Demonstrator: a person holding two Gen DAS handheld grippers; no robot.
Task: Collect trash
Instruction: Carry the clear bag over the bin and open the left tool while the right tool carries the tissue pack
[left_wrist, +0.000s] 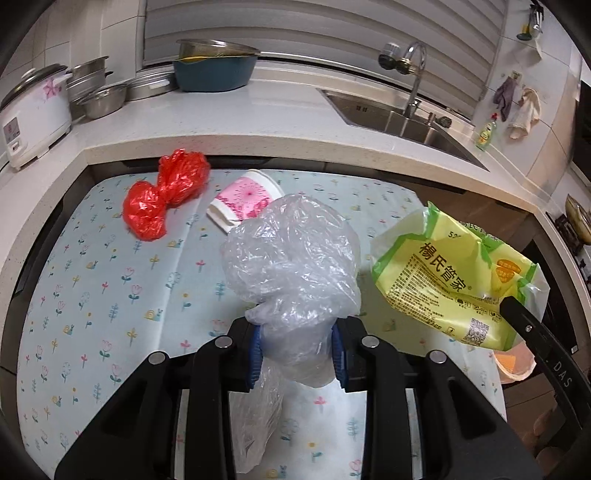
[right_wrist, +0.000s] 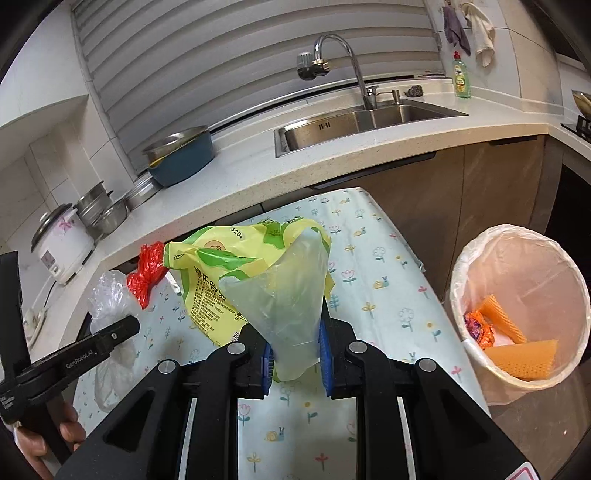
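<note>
Both loads hang clear above the flowered table (right_wrist: 369, 266), left of the lined trash bin (right_wrist: 517, 310). The left gripper (left_wrist: 297, 350) pinches a crumpled clear bag (left_wrist: 291, 266); the right gripper (right_wrist: 295, 356) is narrowed on a yellow wrapper (right_wrist: 221, 280). To do this well, carry each squarely over the bin's rim before releasing, since light plastic drifts. A red bag (left_wrist: 162, 195) and pink cup (left_wrist: 245, 199) remain on the table, far from the bin.

A lined bin (right_wrist: 517, 306) stands open-mouthed beside the table (right_wrist: 369, 258), its near corner bare cloth. Across the table, a red bag (left_wrist: 166, 195) and pink cup (left_wrist: 243, 199) crowd the edge under the counter (left_wrist: 258, 144).
</note>
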